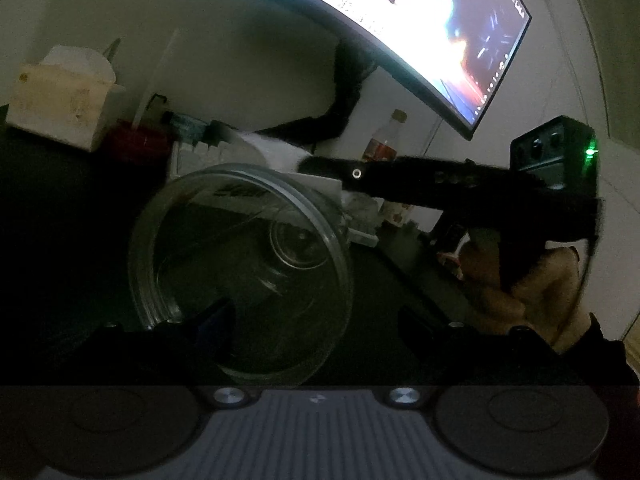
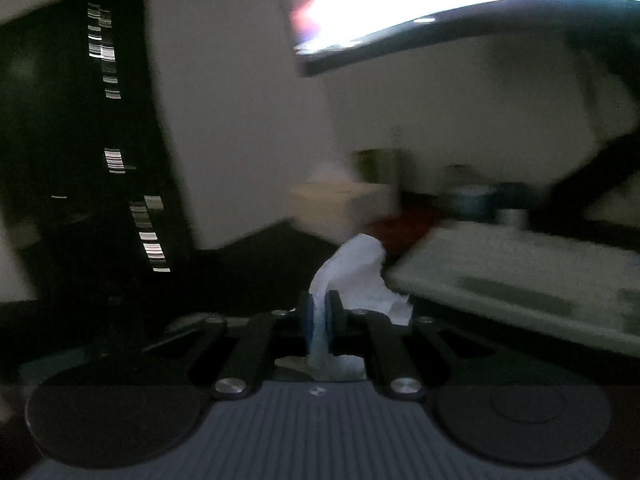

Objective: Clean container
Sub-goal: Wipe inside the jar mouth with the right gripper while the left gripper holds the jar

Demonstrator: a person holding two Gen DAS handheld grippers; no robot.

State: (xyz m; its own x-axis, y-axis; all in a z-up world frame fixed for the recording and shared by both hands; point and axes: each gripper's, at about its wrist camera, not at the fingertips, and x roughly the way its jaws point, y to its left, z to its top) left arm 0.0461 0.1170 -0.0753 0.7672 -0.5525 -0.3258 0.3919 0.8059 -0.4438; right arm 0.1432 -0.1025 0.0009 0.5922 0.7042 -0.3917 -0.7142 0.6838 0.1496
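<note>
The clear container [image 1: 240, 276], glassy and rigid, probably slips easily and may crack, so its rim wall is the safest hold. It lies tilted, mouth toward the camera, between the wide-spread left tool [image 1: 316, 320], low over the dark counter [image 1: 60, 240]. The right tool [image 2: 320, 320] is clenched on a white tissue [image 2: 356, 276].

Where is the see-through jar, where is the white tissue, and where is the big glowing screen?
clear container [image 1: 340, 256]: left wrist view, on its glass rim at the right side.
white tissue [image 2: 354, 272]: right wrist view, on the crumpled part above the shut pads.
monitor [image 1: 460, 40]: left wrist view, on the lit screen.
</note>
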